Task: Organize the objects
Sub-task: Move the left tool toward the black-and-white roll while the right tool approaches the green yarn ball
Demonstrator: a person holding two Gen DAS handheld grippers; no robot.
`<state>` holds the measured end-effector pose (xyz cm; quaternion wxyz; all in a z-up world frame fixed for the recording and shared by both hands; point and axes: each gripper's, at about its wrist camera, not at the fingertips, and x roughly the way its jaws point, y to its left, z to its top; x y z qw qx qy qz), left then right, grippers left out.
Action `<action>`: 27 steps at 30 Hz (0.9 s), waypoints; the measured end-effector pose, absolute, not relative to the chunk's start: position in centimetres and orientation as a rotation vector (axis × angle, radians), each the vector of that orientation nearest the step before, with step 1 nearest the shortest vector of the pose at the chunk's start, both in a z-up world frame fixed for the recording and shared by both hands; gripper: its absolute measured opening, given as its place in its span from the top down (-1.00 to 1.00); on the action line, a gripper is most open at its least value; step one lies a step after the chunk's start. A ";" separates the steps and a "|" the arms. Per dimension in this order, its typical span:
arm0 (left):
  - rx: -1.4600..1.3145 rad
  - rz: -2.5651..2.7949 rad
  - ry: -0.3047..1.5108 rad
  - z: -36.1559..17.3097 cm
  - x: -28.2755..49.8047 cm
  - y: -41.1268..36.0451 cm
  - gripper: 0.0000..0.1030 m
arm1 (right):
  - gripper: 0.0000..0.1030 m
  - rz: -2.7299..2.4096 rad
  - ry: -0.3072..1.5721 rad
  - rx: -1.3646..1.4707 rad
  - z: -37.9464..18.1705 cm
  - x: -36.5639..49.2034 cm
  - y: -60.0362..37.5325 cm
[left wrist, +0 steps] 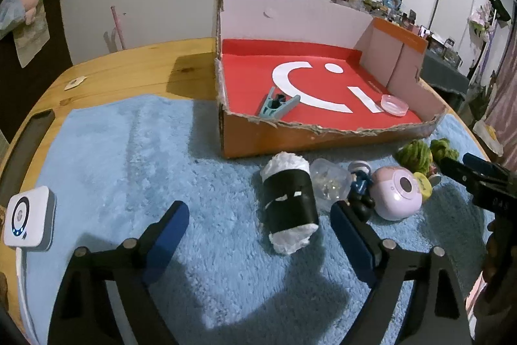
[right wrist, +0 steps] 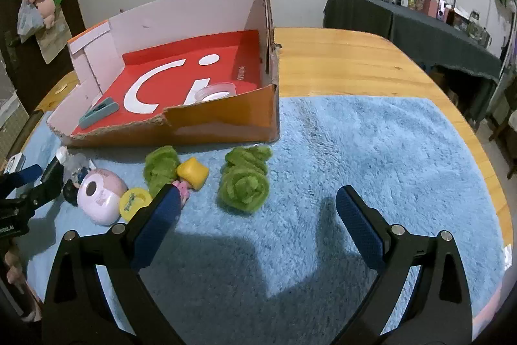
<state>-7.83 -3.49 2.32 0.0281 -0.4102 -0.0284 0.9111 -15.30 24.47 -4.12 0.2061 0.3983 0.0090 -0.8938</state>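
My left gripper (left wrist: 258, 209) stands open low over the blue towel (left wrist: 129, 157). A black roll with white paper ends (left wrist: 289, 199) stands just past its fingertips, between the two but touched by neither pad. To the roll's right lie a clear capsule (left wrist: 328, 180), a small figurine (left wrist: 360, 186), a pink round device (left wrist: 399, 196) and a yellow disc (left wrist: 421, 183). My right gripper (right wrist: 258, 193) is open too, with a green wool ball (right wrist: 244, 186) just ahead of its tips. A second green tuft (right wrist: 160, 167) and a yellow block (right wrist: 193, 173) lie to the left.
An open cardboard box (left wrist: 290, 138) with a red floor stands behind the objects; it holds a teal clip (left wrist: 274, 105) and a clear pink dish (left wrist: 394, 105). A white square device (left wrist: 29, 222) sits at the towel's left edge. The wooden table (right wrist: 339, 60) extends to the right of the box.
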 end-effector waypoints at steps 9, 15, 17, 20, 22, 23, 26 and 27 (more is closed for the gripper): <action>-1.258 2.764 -0.145 2.7 -7.9 -4.0 -0.76 | -0.90 -2.478 0.009 1.100 -3.9 -15.7 24.5; -1.223 2.803 -0.158 3.9 -7.5 -5.2 -0.76 | -0.90 -2.475 -0.001 1.105 -3.9 -16.0 24.4; -1.233 2.802 -0.155 3.7 -7.7 -5.5 -0.76 | -0.90 -2.473 0.000 1.106 -3.9 -16.0 24.4; -1.252 2.763 -0.164 3.2 -8.0 -5.4 -0.75 | -0.90 -2.469 -0.002 1.106 -3.9 -16.0 24.4; -1.259 2.740 -0.167 2.9 -8.2 -5.1 -0.66 | -0.90 -2.463 0.008 1.107 -4.0 -16.0 24.3; -1.256 2.733 -0.163 2.9 -8.1 -4.9 -0.59 | -0.87 -2.463 0.012 1.108 -4.0 -15.9 24.3; -1.253 2.721 -0.094 2.6 -8.0 -3.9 -0.38 | -0.71 -2.450 0.022 1.120 -4.2 -15.9 24.2; -1.262 2.715 -0.071 2.4 -8.1 -3.7 -0.29 | -0.71 -2.445 0.020 1.123 -4.2 -15.9 24.2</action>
